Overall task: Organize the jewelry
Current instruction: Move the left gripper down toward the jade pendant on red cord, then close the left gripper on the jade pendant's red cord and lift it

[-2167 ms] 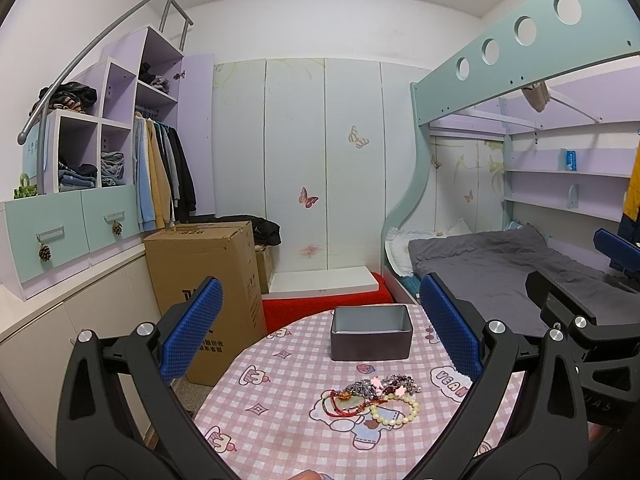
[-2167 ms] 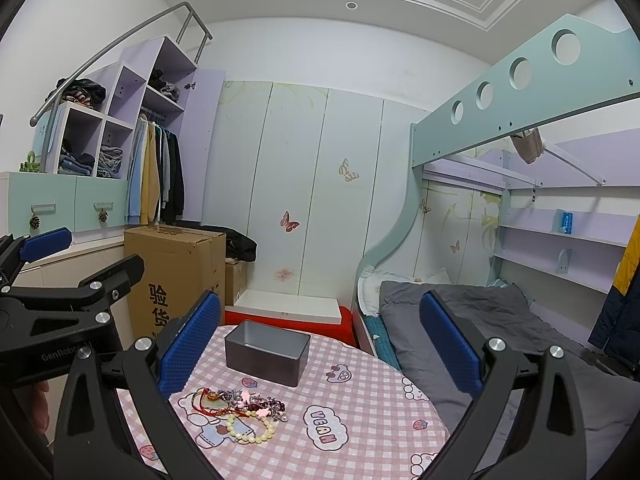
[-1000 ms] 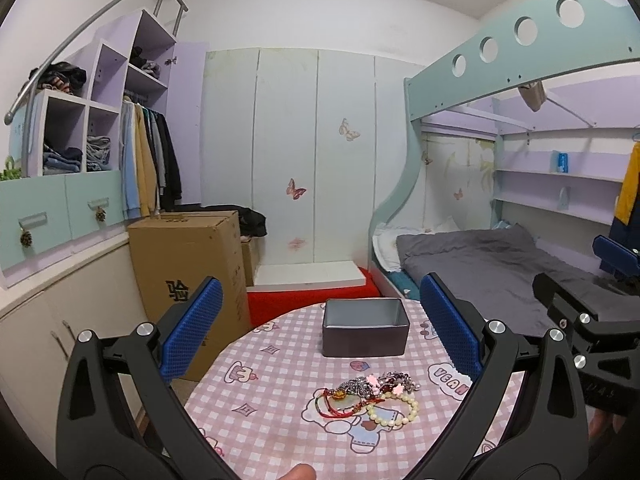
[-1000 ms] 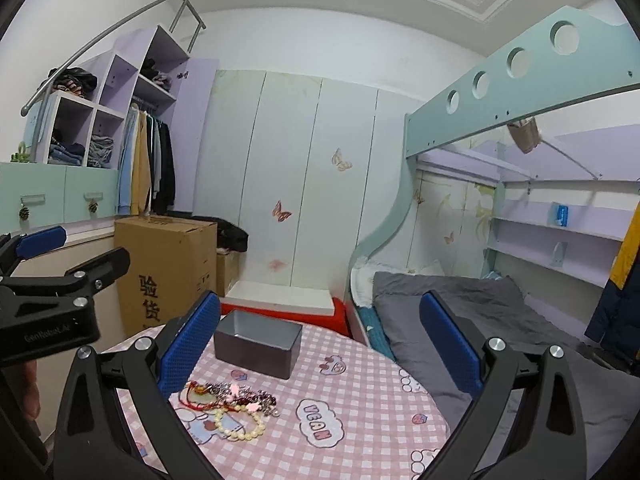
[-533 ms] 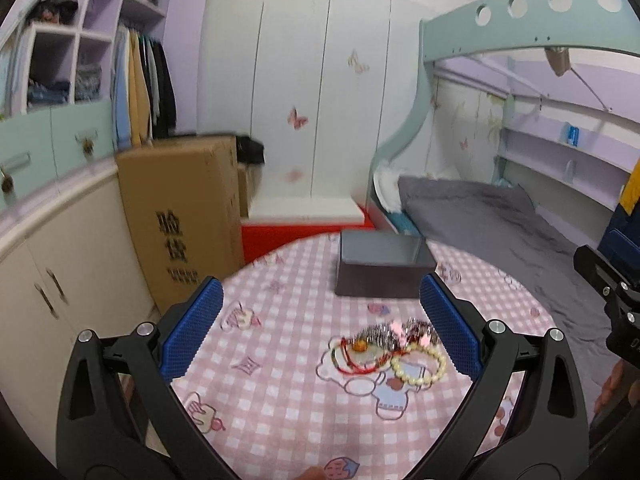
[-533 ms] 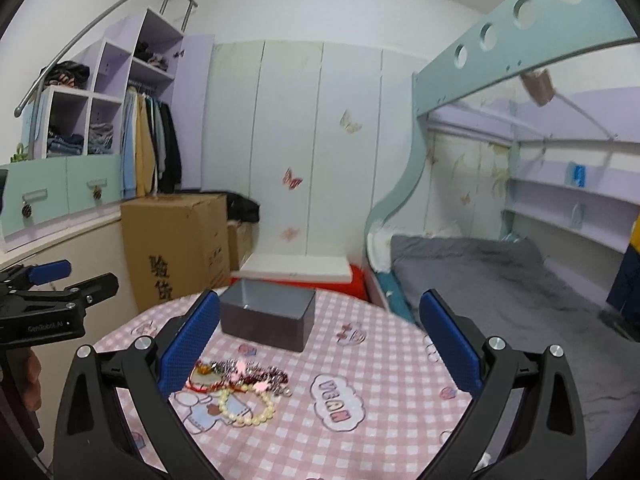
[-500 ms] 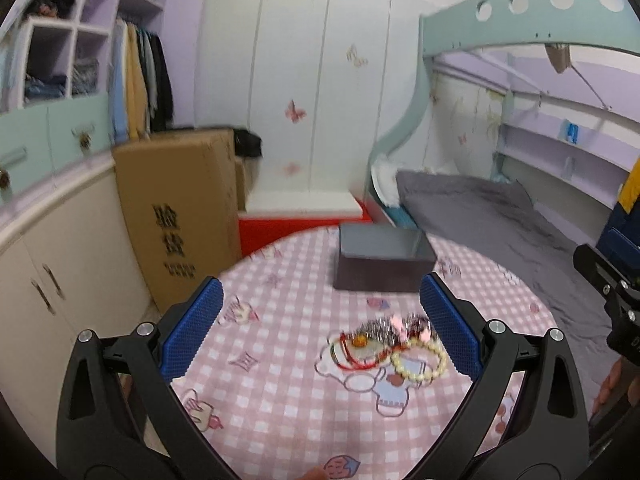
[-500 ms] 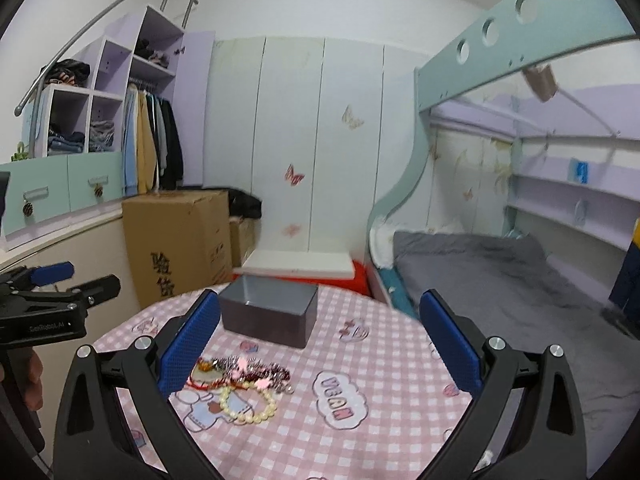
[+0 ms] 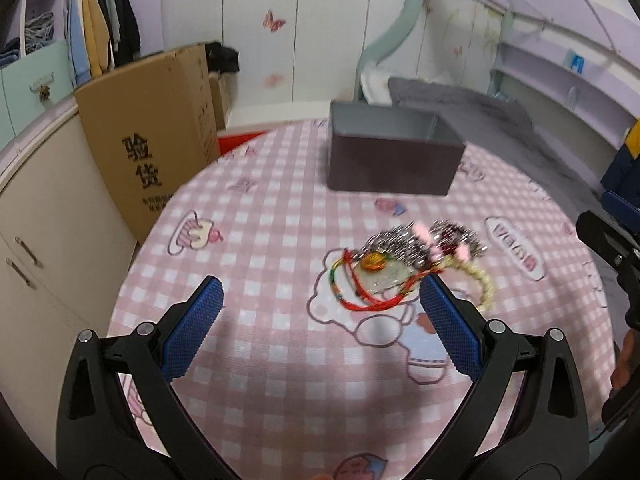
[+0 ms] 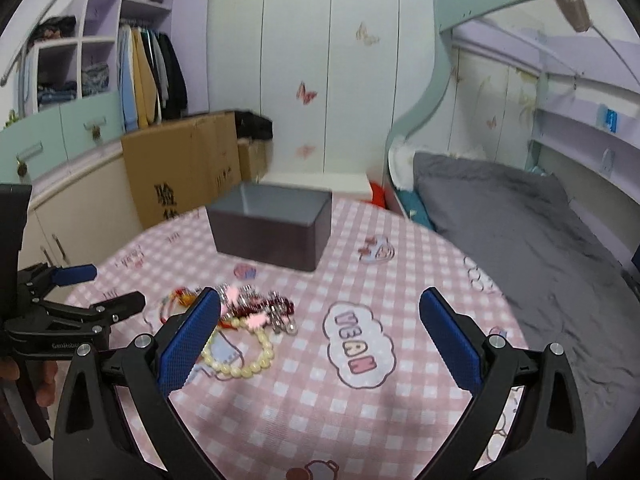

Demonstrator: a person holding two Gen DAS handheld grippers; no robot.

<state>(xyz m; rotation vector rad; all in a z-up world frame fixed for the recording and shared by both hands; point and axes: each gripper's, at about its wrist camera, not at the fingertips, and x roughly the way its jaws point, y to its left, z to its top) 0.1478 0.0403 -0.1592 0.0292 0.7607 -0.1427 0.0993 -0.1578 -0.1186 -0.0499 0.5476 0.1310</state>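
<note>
Between my left gripper's [image 9: 320, 308] spread, empty fingers, just ahead of the right one, lies the jewelry pile [image 9: 416, 260], its long axis running across my view; my right gripper [image 10: 320, 320] is also released and empty, the pile by its left finger. Beyond sits the gray box [image 9: 392, 152], open side up, lying crosswise. Only my right view shows the bed [image 10: 520, 216].
</note>
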